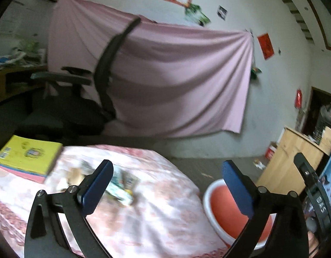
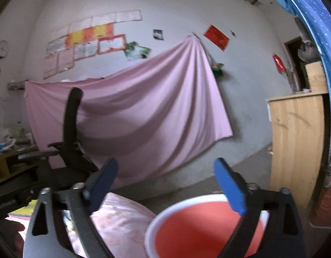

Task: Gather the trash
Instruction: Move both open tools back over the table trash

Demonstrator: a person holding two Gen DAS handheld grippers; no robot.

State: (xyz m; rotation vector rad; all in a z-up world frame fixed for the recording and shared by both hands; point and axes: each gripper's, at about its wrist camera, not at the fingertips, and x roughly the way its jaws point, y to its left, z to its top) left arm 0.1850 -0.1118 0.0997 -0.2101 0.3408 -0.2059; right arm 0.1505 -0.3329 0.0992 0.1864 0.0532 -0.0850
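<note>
Crumpled wrappers (image 1: 120,188) and a brownish scrap (image 1: 74,175) lie on a round table with a pink floral cloth (image 1: 154,215). My left gripper (image 1: 167,185) is open and empty, hovering above the table, its left finger over the wrappers. A red basin with a white rim (image 1: 221,206) stands beside the table on the right. It also shows in the right wrist view (image 2: 197,230). My right gripper (image 2: 165,185) is open and empty above the basin's edge.
A yellow book (image 1: 28,154) lies on the table's far left. A black office chair (image 1: 79,99) stands behind the table, in front of a pink sheet (image 1: 176,81) on the wall. A wooden cabinet (image 2: 296,146) stands at the right.
</note>
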